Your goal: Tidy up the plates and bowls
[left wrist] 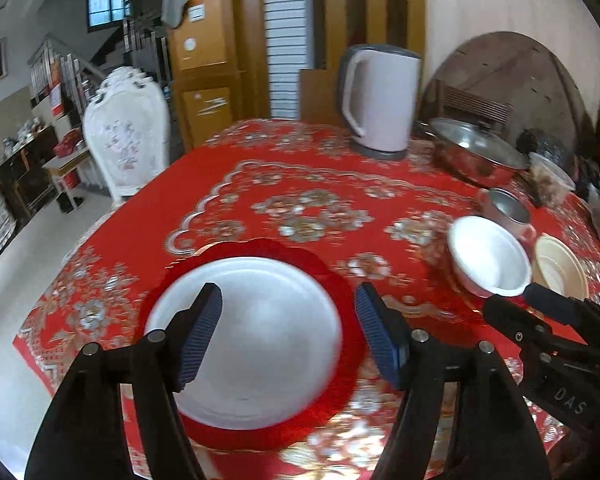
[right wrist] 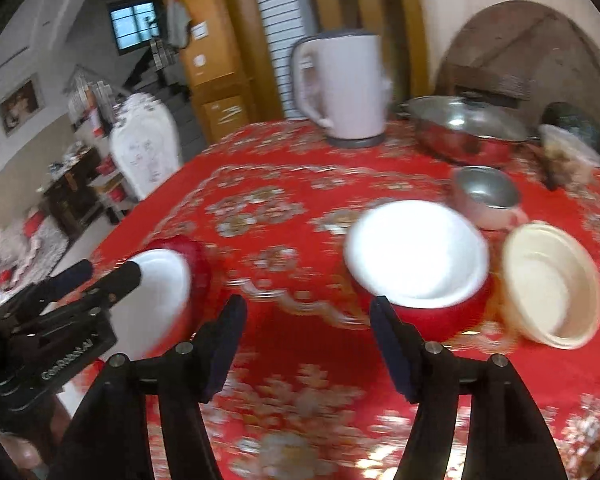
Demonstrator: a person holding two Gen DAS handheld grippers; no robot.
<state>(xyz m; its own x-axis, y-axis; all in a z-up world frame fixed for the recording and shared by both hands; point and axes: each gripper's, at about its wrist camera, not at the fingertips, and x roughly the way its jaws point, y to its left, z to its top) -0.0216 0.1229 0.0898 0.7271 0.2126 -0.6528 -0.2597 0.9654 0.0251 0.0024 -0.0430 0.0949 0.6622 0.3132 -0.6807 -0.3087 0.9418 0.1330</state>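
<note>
Over the near edge of the tabletop (left wrist: 300,184), the left gripper (left wrist: 288,332) hovers above the red-rimmed white plate (left wrist: 260,344), fingers spread wide and empty. Right of the plate, the right gripper (right wrist: 308,344) is equally wide open, holding nothing, just short of the red bowl (right wrist: 420,260). Beside that sit a cream bowl (right wrist: 552,288) and a metal bowl (right wrist: 484,196); beyond the plate stands the kettle (left wrist: 380,100).
</note>
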